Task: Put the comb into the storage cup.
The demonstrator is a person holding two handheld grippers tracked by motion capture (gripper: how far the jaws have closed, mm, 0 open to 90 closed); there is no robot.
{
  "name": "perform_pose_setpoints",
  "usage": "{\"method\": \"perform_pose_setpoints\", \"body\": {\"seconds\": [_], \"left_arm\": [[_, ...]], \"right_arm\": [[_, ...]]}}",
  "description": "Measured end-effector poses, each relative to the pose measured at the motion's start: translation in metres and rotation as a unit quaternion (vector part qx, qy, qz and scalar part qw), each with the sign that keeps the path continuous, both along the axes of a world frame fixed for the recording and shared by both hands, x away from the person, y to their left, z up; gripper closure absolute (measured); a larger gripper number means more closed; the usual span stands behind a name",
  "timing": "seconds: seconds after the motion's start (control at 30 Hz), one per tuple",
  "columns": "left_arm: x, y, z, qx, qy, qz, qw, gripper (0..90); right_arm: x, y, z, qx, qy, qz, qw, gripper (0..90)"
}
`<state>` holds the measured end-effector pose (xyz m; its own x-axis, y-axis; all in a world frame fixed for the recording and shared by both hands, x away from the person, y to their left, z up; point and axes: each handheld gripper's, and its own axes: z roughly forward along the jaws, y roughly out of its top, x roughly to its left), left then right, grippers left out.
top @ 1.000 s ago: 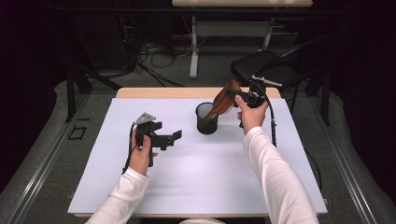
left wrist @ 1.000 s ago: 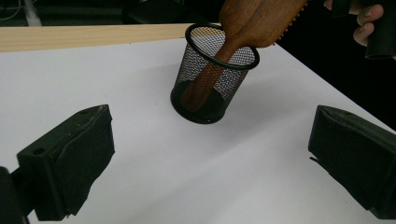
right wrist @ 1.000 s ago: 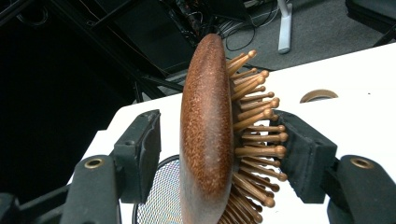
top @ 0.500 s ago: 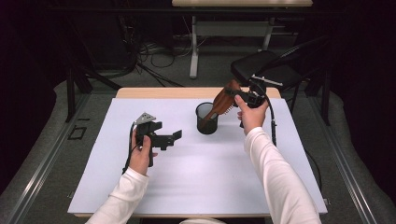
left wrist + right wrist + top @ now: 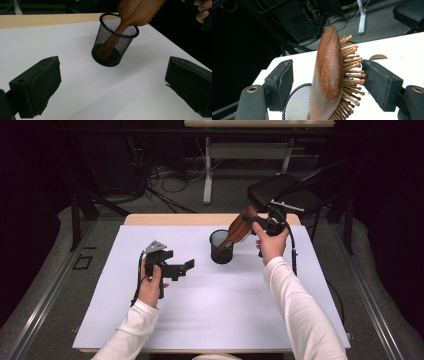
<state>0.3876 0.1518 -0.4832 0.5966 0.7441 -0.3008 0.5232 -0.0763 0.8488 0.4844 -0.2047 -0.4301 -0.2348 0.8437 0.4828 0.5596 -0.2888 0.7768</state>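
Jaws of the right gripper (image 5: 328, 85) have just been opening and now stand apart on either side of the brush (image 5: 328, 75): the left pad is clear of its wooden back, while the right pad sits at the bristle tips, contact uncertain. Handle down, the brush leans in the mesh cup (image 5: 221, 247), its head resting over the rim toward the right gripper (image 5: 260, 220). On the table (image 5: 225, 315), the left gripper (image 5: 186, 266) is held well apart from the cup, jaws wide open and empty.
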Motion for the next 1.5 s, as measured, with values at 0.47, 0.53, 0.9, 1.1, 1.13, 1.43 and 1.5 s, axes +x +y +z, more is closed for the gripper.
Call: {"method": "perform_pose_setpoints", "body": {"seconds": [0.47,0.53,0.9,1.1,1.13,1.43,1.5], "left_arm": [[0.0,-0.0004,-0.0002,0.001,0.0,0.001,1.0,0.3],[0.0001,-0.0002,-0.0002,0.001,0.0,0.0,1.0,0.4],[0.0002,-0.0007,-0.0006,0.003,0.001,0.001,1.0,0.3],[0.0001,0.0004,0.0,0.001,-0.001,0.0,1.0,0.3],[0.0001,0.0005,0.0001,0.001,-0.001,0.001,1.0,0.3],[0.0001,0.0008,0.0003,-0.001,-0.001,0.001,1.0,0.4],[0.0,0.0007,0.0004,-0.001,-0.002,0.001,1.0,0.3]], "right_arm": [[-0.0012,0.0012,0.0005,-0.012,-0.001,0.002,0.9999,26.5],[-0.0011,0.0012,0.0004,-0.013,-0.002,0.003,0.9999,26.5],[-0.0009,0.0014,-0.0003,-0.016,-0.001,0.005,0.9999,26.5],[-0.0027,0.0006,0.0016,-0.022,-0.005,0.005,0.9997,26.9],[-0.003,0.0001,0.002,-0.024,-0.006,0.005,0.9997,26.9],[-0.0069,-0.0036,0.0059,-0.032,-0.011,0.01,0.9994,26.9],[-0.0078,-0.0041,0.0069,-0.033,-0.013,0.011,0.9993,26.9]]}}
